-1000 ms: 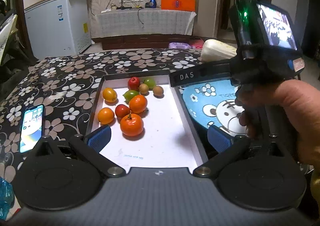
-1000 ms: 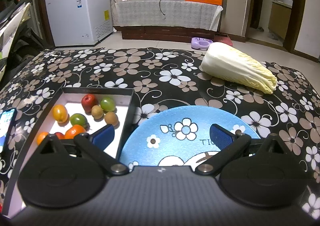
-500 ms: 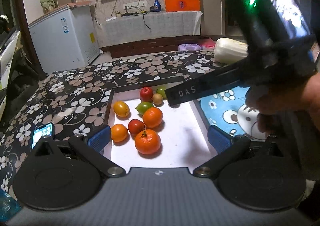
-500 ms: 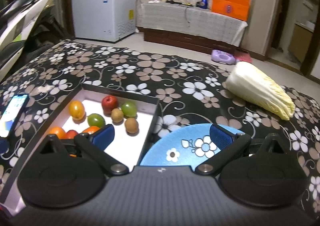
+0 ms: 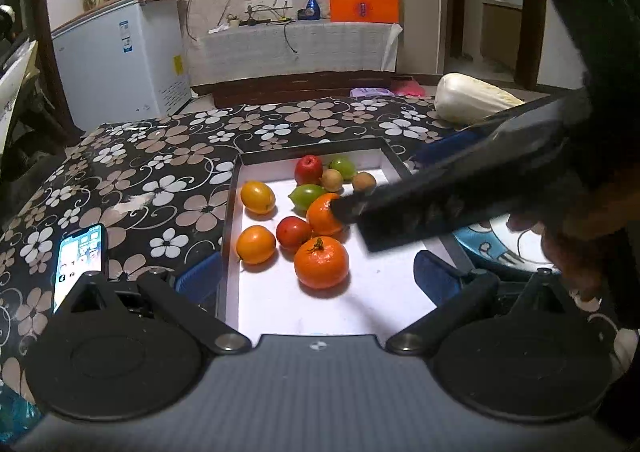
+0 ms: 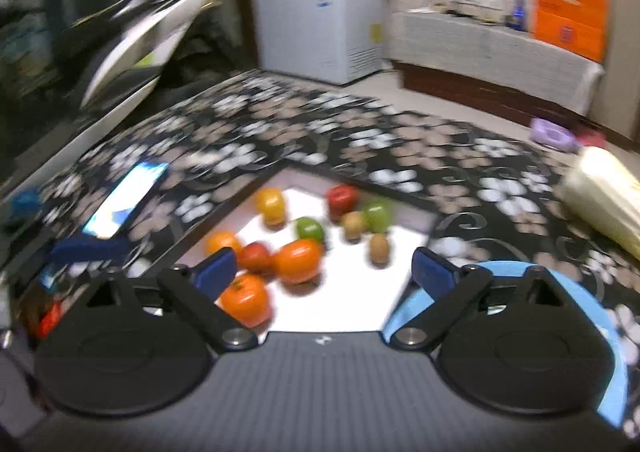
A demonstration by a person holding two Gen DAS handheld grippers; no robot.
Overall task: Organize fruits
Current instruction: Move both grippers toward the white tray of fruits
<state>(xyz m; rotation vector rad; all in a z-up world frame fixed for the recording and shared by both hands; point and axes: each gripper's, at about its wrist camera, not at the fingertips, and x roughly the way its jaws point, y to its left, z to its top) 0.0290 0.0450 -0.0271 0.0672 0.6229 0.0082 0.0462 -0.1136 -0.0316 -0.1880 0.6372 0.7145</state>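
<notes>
**Both Tongs Released Above the Fruit Tray**

Left tongs (image 5: 318, 278): jaws spread wide, nothing between the pads, nothing touched. They hang over the near part of the white tray (image 5: 280, 308), whose dark rim sits on the floral worktop (image 5: 160, 156).

Right tongs (image 6: 323, 266): jaws have just been closing but remain well apart, with no fruit pressed between the blue pads (image 6: 430, 266). This view is blurred. In the left wrist view the body of the right tongs crosses from 3 o'clock, its tip overlapping one orange (image 5: 322, 212); contact cannot be confirmed.

Fruit: all in the tray. A large orange (image 5: 321, 262) lies nearest; a red fruit (image 5: 293, 232) and a smaller orange (image 5: 256, 244) sit at its 10 o'clock. A yellow fruit (image 5: 258, 196), green fruits (image 5: 306, 194) and a red apple (image 5: 309, 169) lie toward 12 o'clock.

Blue plate (image 6: 600, 328): at 3 o'clock of the tray, no fruit visible on it. A phone (image 5: 80, 256) lies at the tray's 9 o'clock; a cabbage (image 5: 468, 102) at 1 o'clock.
</notes>
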